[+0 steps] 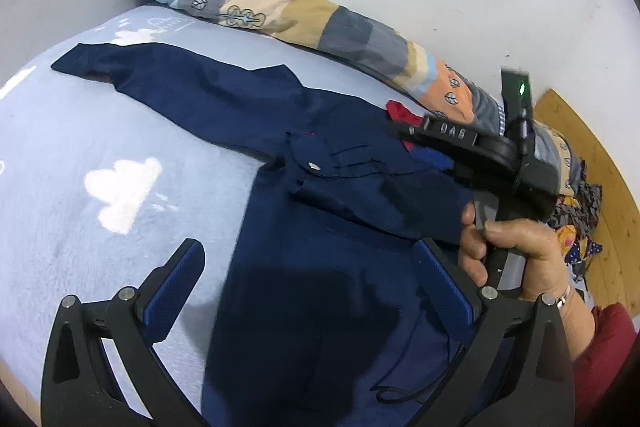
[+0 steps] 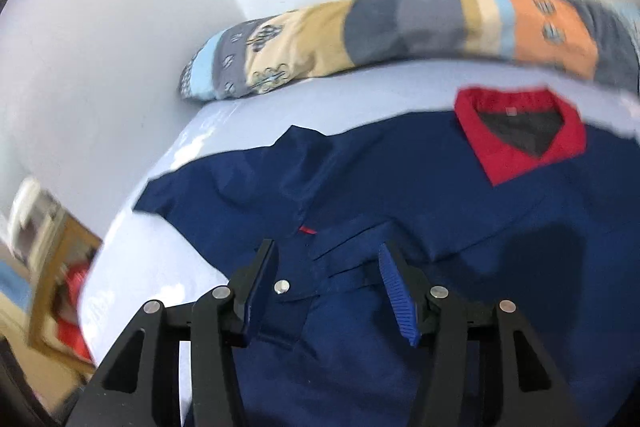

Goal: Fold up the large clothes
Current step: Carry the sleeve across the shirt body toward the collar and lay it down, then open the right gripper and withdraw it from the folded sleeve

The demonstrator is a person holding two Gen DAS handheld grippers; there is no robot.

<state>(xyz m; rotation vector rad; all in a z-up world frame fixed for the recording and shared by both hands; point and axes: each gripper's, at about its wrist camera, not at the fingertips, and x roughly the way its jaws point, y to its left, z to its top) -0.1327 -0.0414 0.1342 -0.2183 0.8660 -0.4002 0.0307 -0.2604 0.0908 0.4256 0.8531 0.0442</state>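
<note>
Standing by the bed, I see a big navy blue work jacket with a red collar [image 2: 520,143] spread flat, front up, on the pale blue cloud-print sheet [image 1: 80,155], one sleeve [image 1: 160,75] stretched sideways, probably so it can be folded in. The left gripper [image 1: 308,287] hangs over the jacket's lower body, jaws wide apart, holding nothing. The right gripper [image 2: 328,279] is also spread, hovering right at the snap-button chest pocket [image 2: 296,291], gripping nothing yet. A striped patchwork pillow [image 1: 300,15] lies along the wall.

Black hand-held gripper [image 1: 312,279], blue pads [image 1: 444,291]
</note>
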